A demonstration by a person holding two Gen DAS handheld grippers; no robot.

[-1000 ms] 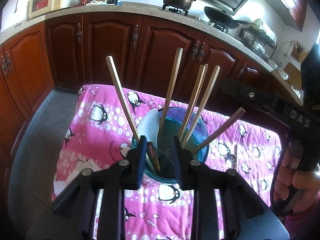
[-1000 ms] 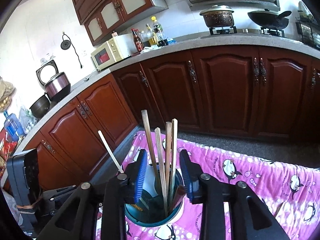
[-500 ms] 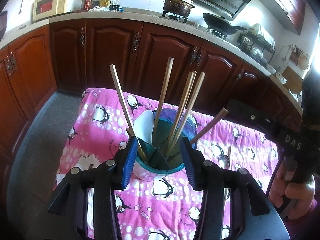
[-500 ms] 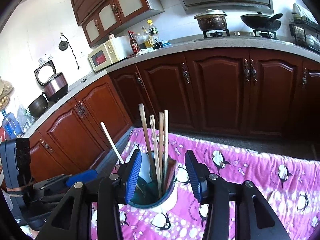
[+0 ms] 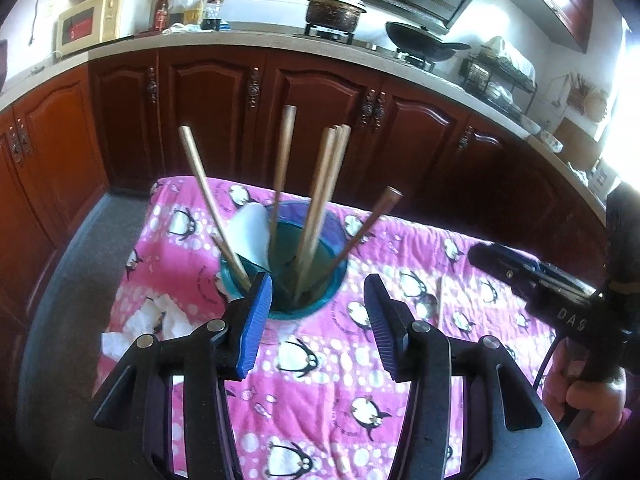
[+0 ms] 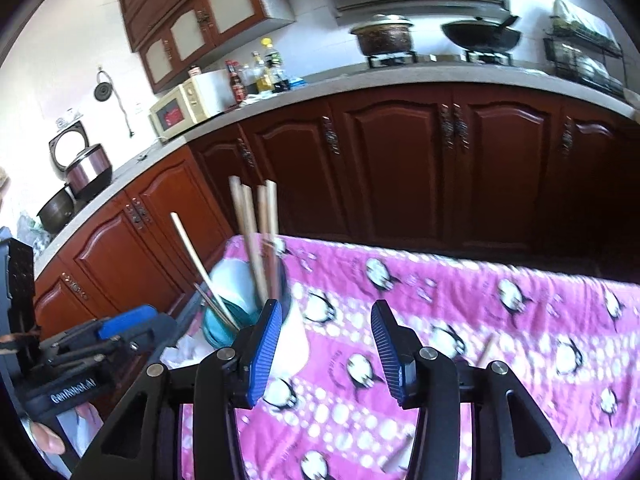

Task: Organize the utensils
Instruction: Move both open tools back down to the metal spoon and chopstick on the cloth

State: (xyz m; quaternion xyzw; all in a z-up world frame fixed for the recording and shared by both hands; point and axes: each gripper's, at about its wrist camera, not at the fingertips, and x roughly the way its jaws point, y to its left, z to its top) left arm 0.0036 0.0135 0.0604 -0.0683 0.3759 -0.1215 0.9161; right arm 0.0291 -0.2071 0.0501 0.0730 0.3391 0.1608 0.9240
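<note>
- The cup (image 5: 288,276) stands on the pink cloth (image 5: 320,380); chopsticks (image 5: 316,204) and a white spoon (image 5: 252,232) lean inside it.
- Left gripper (image 5: 318,312): jaws have just been opening, nothing between them, just short of the cup.
- Right gripper (image 6: 326,344): jaws have just been opening, empty, over cloth to the right of the cup.
- A metal spoon (image 5: 428,304) lies on the cloth right of the cup.

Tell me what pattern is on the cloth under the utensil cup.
Pink cloth with black-and-white penguins and white dots, clearest in the left wrist view.

Chopsticks (image 5: 320,200) fan above cup (image 5: 316,304) — cloth (image 5: 320,400) open.
</note>
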